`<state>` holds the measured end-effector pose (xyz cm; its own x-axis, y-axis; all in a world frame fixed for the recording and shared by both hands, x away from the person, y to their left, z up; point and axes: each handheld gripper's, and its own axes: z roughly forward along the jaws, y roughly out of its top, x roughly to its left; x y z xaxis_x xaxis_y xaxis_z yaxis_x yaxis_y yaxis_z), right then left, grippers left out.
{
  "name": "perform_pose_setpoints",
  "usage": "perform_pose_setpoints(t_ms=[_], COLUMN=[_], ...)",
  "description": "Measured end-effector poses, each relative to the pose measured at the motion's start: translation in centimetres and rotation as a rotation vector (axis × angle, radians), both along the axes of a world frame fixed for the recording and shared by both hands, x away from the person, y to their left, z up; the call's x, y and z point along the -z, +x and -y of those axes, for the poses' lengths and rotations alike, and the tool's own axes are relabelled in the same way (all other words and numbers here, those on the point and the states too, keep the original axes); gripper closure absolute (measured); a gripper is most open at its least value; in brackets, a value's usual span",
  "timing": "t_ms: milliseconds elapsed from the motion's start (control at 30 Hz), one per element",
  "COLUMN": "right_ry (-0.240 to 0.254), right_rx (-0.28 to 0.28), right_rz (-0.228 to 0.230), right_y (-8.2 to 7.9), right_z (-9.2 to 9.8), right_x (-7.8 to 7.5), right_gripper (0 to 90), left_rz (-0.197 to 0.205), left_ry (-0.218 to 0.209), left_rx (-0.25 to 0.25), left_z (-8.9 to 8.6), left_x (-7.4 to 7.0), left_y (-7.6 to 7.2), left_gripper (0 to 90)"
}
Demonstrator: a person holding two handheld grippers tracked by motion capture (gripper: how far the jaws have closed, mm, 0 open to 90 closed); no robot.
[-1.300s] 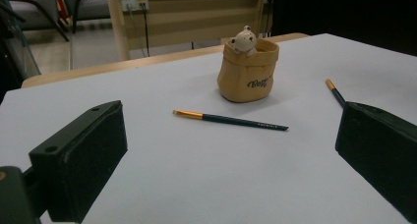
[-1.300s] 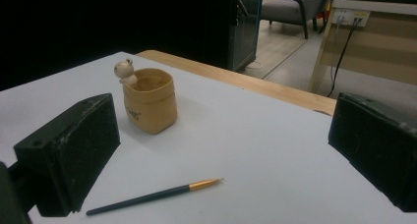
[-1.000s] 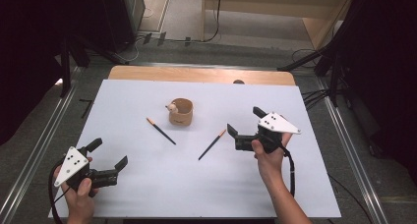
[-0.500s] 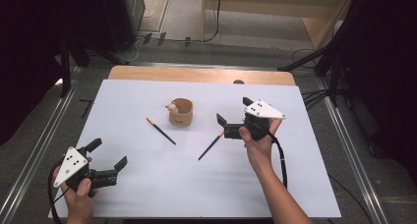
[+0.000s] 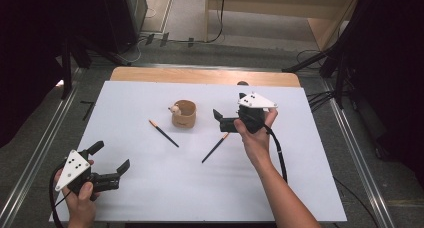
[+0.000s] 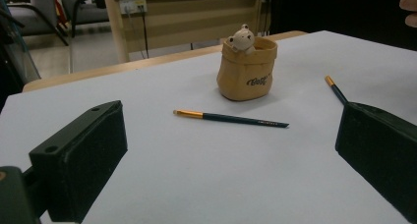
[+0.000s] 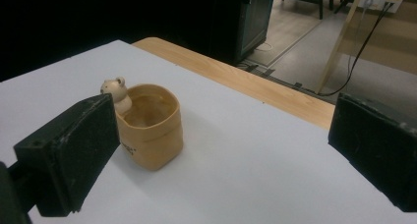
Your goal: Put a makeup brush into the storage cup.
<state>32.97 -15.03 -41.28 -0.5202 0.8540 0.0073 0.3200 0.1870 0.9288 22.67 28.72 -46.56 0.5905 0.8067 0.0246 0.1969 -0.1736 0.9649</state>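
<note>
A tan pouch-shaped cup (image 5: 183, 114) with a small bear figure on its rim stands upright at the middle back of the white tabletop (image 5: 150, 198). Two dark brushes with gold ferrules lie on the top, one (image 5: 163, 133) left of the cup and one (image 5: 216, 147) at its front right. My right gripper (image 5: 227, 108) hovers open just right of the cup, jaws pointing at it; in the right gripper view the cup (image 7: 150, 126) is empty and sits near the left jaw. My left gripper (image 5: 111, 157) is held open near the front left corner, facing the cup (image 6: 247, 69) and the nearer brush (image 6: 231, 118).
A bare wooden strip (image 5: 200, 76) runs along the table's far edge. Metal rails (image 5: 35, 158) flank both sides of the table. Cables and furniture legs lie on the floor beyond. The second brush (image 6: 336, 89) lies beside the left gripper's right jaw in its view.
My right gripper has moved left and away from the person, from beside the right-hand brush to close by the cup. The left gripper has stayed in place.
</note>
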Motion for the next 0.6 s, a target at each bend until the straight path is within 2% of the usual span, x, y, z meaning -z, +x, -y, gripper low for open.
perform_pose_setpoints(t_ms=[200, 300, 400, 433, 467, 500, 533, 567, 600], right_ry=[-0.01, -0.016, -0.04, -0.04, -0.059, -0.059, -0.062, -0.062, -0.07], right_rx=[-0.018, -0.027, -0.032, -0.032, -0.03, -0.03, -0.036, -0.036, -0.042], right_rz=[-0.014, -0.035, -0.085, -0.085, -0.124, -0.124, -0.191, -0.191, -0.242], right_y=[0.6, 1.0, 1.6, 1.6, 1.9, 1.9, 2.4, 2.4, 2.7], right_z=[-0.6, -1.0, -1.4, -1.4, -1.6, -1.6, -1.7, -1.7, -1.8], right_x=[-0.1, -0.3, -0.4, -0.4, -0.3, -0.3, -0.3, -0.3, -0.1], right_gripper=[0.0, 0.0, 0.0, 0.0, 0.0, 0.0, 0.0, 0.0, 0.0], left_rz=[-0.001, -0.002, -0.003, -0.003, -0.003, -0.003, -0.005, -0.004, -0.005], left_ry=[0.0, 0.001, -0.001, -0.001, -0.001, -0.001, 0.002, 0.002, 0.001], left_rx=[0.002, 0.002, 0.005, 0.005, 0.002, 0.002, 0.001, 0.001, 0.001], left_z=[0.0, 0.0, 0.0, 0.0, 0.0, 0.0, -0.1, -0.1, -0.1], left_x=[0.0, 0.0, 0.0, 0.0, 0.1, 0.1, 0.1, 0.1, 0.1], left_y=[0.0, 0.0, 0.1, 0.1, 0.1, 0.1, 0.1, 0.1, 0.1], left_gripper=[0.0, 0.0, 0.0, 0.0, 0.0, 0.0, 0.0, 0.0, 0.0])
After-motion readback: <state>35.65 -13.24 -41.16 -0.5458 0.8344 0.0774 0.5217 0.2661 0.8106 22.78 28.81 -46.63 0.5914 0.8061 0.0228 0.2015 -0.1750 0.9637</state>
